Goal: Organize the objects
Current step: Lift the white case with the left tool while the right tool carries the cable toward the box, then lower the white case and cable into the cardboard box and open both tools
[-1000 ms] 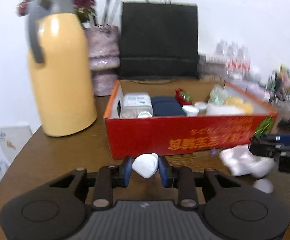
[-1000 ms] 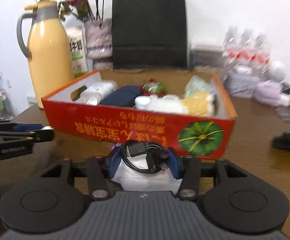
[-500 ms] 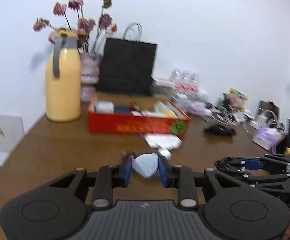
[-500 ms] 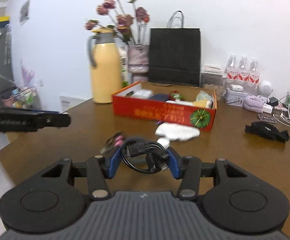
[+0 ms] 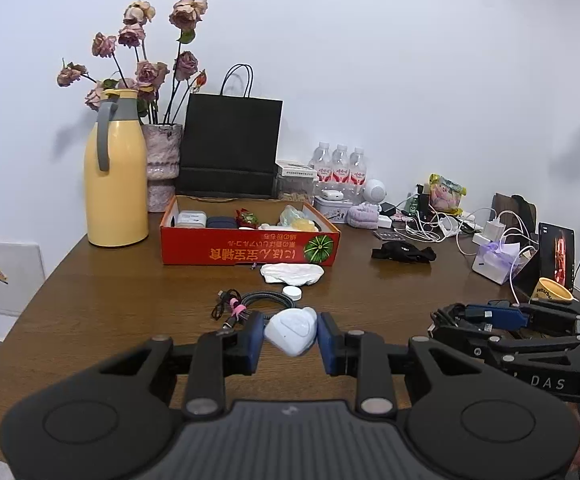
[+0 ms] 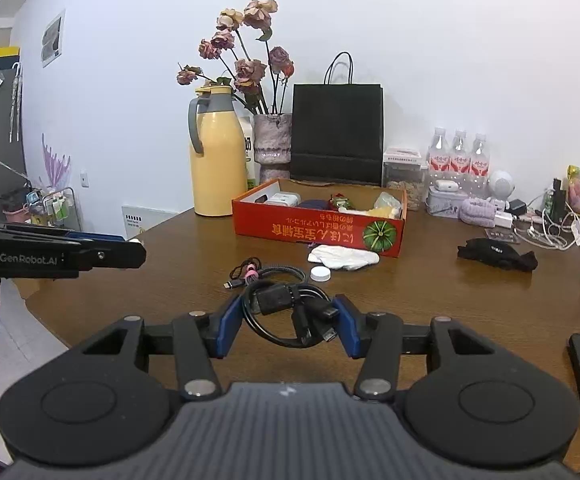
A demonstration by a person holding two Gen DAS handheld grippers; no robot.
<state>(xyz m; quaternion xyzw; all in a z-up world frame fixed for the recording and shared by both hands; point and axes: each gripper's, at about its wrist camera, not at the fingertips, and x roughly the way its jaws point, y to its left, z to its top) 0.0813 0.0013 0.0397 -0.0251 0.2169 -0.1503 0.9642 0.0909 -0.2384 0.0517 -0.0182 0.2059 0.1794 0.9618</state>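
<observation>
Left gripper (image 5: pixel 290 336) held white plug (image 5: pixel 291 330) tight. Right gripper (image 6: pixel 288 322) squeezed black cable (image 6: pixel 290 312). Both far from red box (image 5: pixel 246 246), above table (image 5: pixel 130 292). Best way: carry over box rim, lower, let go gently.

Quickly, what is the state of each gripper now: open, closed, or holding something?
Left gripper: closed on the white charger plug.
Right gripper: closed on the coiled black cable.
</observation>
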